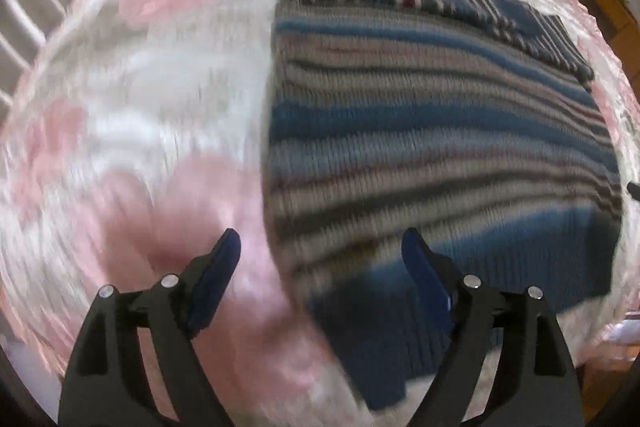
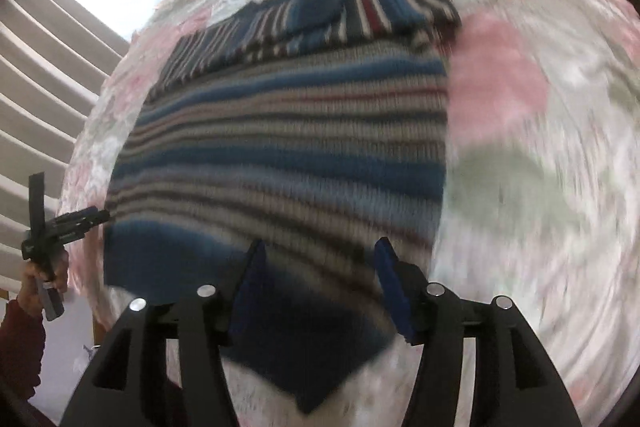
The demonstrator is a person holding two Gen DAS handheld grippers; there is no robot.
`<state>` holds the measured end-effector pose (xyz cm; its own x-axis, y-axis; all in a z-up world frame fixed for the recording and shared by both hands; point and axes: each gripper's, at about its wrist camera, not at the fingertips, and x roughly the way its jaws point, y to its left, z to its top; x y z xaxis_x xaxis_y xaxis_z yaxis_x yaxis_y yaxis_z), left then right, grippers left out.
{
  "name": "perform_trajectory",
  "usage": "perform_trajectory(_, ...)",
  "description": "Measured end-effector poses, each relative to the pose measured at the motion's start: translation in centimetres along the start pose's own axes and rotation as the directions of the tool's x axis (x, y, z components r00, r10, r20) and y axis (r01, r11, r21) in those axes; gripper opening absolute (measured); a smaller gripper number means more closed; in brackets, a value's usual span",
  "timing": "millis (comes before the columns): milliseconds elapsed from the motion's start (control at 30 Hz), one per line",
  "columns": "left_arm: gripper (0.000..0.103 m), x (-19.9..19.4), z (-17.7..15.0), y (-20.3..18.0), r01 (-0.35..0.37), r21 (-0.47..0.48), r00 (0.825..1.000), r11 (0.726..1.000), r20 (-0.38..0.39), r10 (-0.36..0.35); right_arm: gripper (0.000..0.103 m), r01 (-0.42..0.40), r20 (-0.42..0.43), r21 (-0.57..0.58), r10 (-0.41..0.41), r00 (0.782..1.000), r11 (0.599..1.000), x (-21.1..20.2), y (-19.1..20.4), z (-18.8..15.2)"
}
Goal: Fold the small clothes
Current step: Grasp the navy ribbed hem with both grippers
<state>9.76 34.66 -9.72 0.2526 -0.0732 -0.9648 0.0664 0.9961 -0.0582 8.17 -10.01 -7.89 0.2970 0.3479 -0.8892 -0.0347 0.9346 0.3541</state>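
1. Striped knit sweater lies flat on a bench covered with a pink-and-white floral cloth. Bands of blue, grey, dark and thin red run across it.
2. Both sleeves are folded in across the far end of the sweater; their stripes run crosswise to the body stripes. Folded sleeves lie toward the far edge of the bench.
3. The solid blue hem sits at the near edge of the bench; one corner of it droops over that edge.
4. Left gripper: fingers apart, nothing between them, hovering over the near left side of the sweater, with one finger above bare cloth and the other above the blue hem.
5. Right gripper: fingers apart, holding nothing, poised over the hem near the sweater's right side.
6. In the right wrist view, a hand in a dark red sleeve grips the handle of the other gripper at the left edge of the bench.
7. Both views are motion-blurred, so I cannot tell whether the fingers touch the fabric.
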Motion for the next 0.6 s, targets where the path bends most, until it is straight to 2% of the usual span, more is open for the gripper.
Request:
perform_trajectory(200, 0.083, 1.4, -3.7, -0.5, 0.052, -0.054, 0.997, 0.997, -0.051, -0.055, 0.058, -0.012, -0.026, 0.047, 0.014, 1.0, 0.999, -0.3, -0.1, -4.9)
perform_trajectory(300, 0.083, 1.7, -4.3, -1.0, 0.049, -0.069, 0.998, 0.996, -0.042, -0.052, 0.058, -0.036, -0.038, 0.105, 0.04, 0.998, 0.994, 0.0, -0.8, -6.4)
perform_trajectory(400, 0.082, 1.3, -4.6, -2.0, 0.103, -0.077, 0.993, 0.992, -0.049, -0.107, 0.058, -0.057, -0.043, 0.127, 0.063, 0.997, 0.99, 0.2, -1.0, -7.6)
perform_trajectory(500, 0.082, 1.2, -4.7, -2.7, 0.106, -0.071, 0.993, 0.992, -0.051, -0.11, 0.058, -0.084, -0.049, 0.149, 0.092, 0.994, 0.985, 1.0, -1.1, -8.4)
perform_trajectory(567, 0.079, 1.2, -4.7, -2.5, 0.122, -0.094, 0.991, 0.988, -0.048, -0.127, 0.058, -0.115, -0.058, 0.17, 0.127, 0.99, 0.979, 1.8, -1.0, -8.6)
perform_trajectory(600, 0.069, 1.0, -4.7, -2.2, 0.145, -0.116, 0.988, 0.983, -0.044, -0.151, 0.058, -0.117, -0.062, 0.177, 0.13, 0.99, 0.977, 2.2, -1.0, -8.7)
